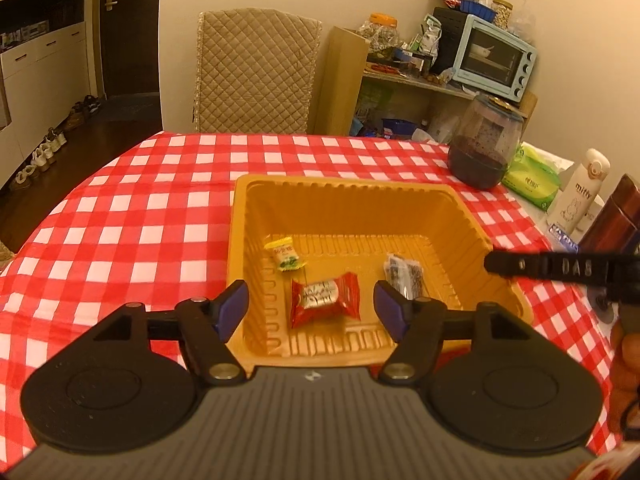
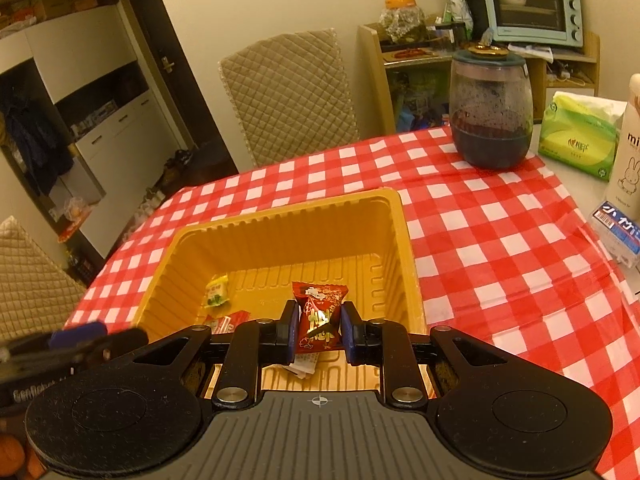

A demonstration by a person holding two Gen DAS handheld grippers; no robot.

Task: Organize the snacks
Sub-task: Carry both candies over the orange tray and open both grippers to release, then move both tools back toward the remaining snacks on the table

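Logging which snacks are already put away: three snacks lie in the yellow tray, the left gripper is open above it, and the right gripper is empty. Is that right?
Not quite: the right gripper is not empty. The right wrist view shows it shut on a red snack packet over the yellow tray. The rest holds.

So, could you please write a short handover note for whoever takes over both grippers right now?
Left gripper: open, nothing between its fingers, above the near end of the yellow tray.
Right gripper: shut on a red snack packet, held over the tray.
In the tray: a red candy, a small yellow-green candy and a dark clear-wrapped packet.
Done: three snacks lie in the tray.
Left: release the held packet into the tray. No other loose snacks show on the checked tablecloth.
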